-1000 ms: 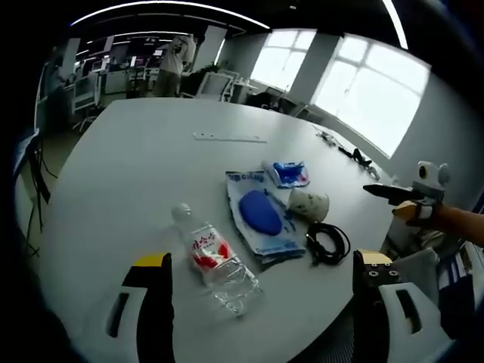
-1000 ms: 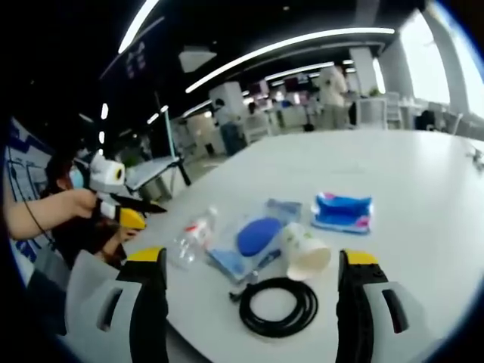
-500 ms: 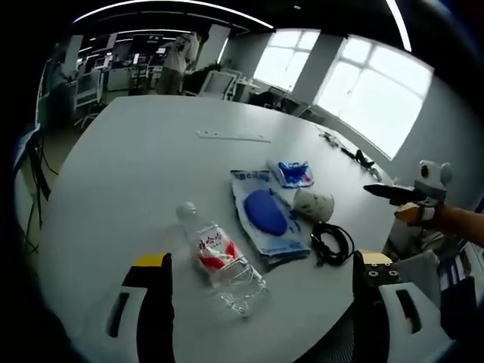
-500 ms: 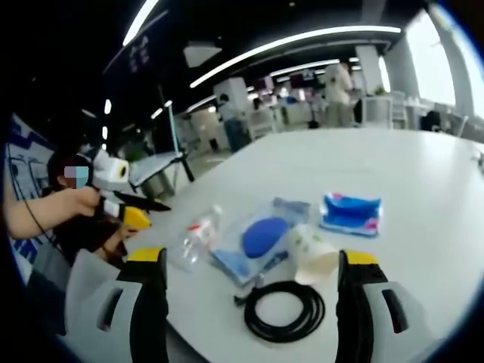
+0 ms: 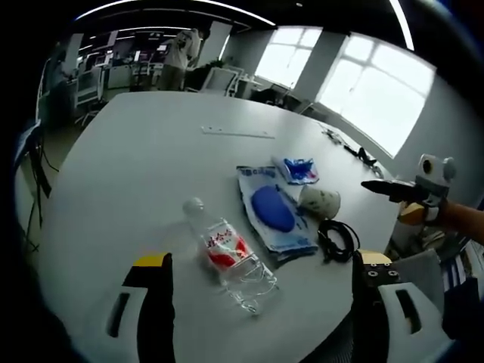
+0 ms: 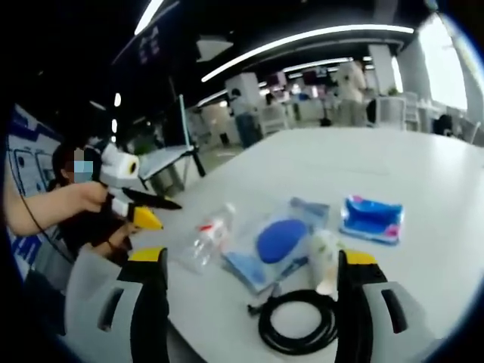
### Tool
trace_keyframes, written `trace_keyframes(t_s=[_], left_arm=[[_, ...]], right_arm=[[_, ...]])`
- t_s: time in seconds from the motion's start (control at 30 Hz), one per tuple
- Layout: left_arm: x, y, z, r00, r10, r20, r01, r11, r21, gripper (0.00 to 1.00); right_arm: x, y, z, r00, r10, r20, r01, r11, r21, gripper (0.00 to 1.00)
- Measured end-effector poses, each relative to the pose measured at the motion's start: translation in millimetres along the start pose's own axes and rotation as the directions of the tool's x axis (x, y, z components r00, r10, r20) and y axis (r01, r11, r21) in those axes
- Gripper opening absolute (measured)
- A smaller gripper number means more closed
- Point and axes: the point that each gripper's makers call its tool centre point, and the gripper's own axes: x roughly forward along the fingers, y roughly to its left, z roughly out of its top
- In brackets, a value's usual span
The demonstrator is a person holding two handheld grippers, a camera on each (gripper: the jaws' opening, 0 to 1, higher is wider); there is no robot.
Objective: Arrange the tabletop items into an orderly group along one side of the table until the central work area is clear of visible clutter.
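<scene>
You stand at the edge of a large white table (image 5: 136,159) in an open office, both grippers raised and nothing yet lifted: by the look of it, the tidy-up has not begun. Your left gripper (image 5: 261,302) hangs with its jaws spread wide and empty; so does your right gripper (image 6: 249,302).

5 items lie in a loose cluster near the table's edge closest to you. Take the pouch (image 5: 274,215) as your landmark, a flat clear bag with a blue pad inside. In the left gripper view, the bottle (image 5: 227,253) lies on its side just left of the pouch, cap pointing away from you. The blue packet (image 5: 297,171) sits just beyond the pouch. The cup (image 5: 320,201) lies tipped over at the pouch's right edge, and the coiled black cable (image 5: 336,238) rests just right of the pouch, near the cup. In the right gripper view the cable (image 6: 296,327) lies nearest those jaws.

The next move probably calls for closing on 1 item, likely the bottle for the left or the cable for the right, and setting it along 1 side.

The tabletop beyond the cluster is mostly bare. Ceiling strip lights, bright windows and distant desks ring the room.
</scene>
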Motion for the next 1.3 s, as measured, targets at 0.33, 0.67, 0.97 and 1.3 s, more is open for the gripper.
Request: trace_keyframes(t_s=[0.33,0.67,0.97,1.3], left_arm=[[2.0,8.9,2.9,1.0,0.008,0.012,-0.008,1.0,-0.009,0.99],[6.3,18.6,6.2,1.0,0.013,0.014,-0.012,1.0,-0.016,0.98],[8.5,23.4,1.1,1.0,0.016,0.001,-0.016,1.0,-0.027,0.98],[12.1,27.1,5.9,1.0,0.013,-0.007,-0.013,1.0,-0.026,0.97]], right_arm=[[22.1,15.7,-1.7,0.999,0.045,-0.024,-0.046,0.999,-0.014,0.89],[34.8,21.7,0.7,0.997,0.067,-0.027,-0.067,0.998,-0.018,0.88],[47.3,26.0,1.8,0.996,0.087,-0.036,-0.088,0.996,-0.025,0.88],[53.3,34.6,2.7,0.993,0.112,-0.039,-0.113,0.993,-0.031,0.88]])
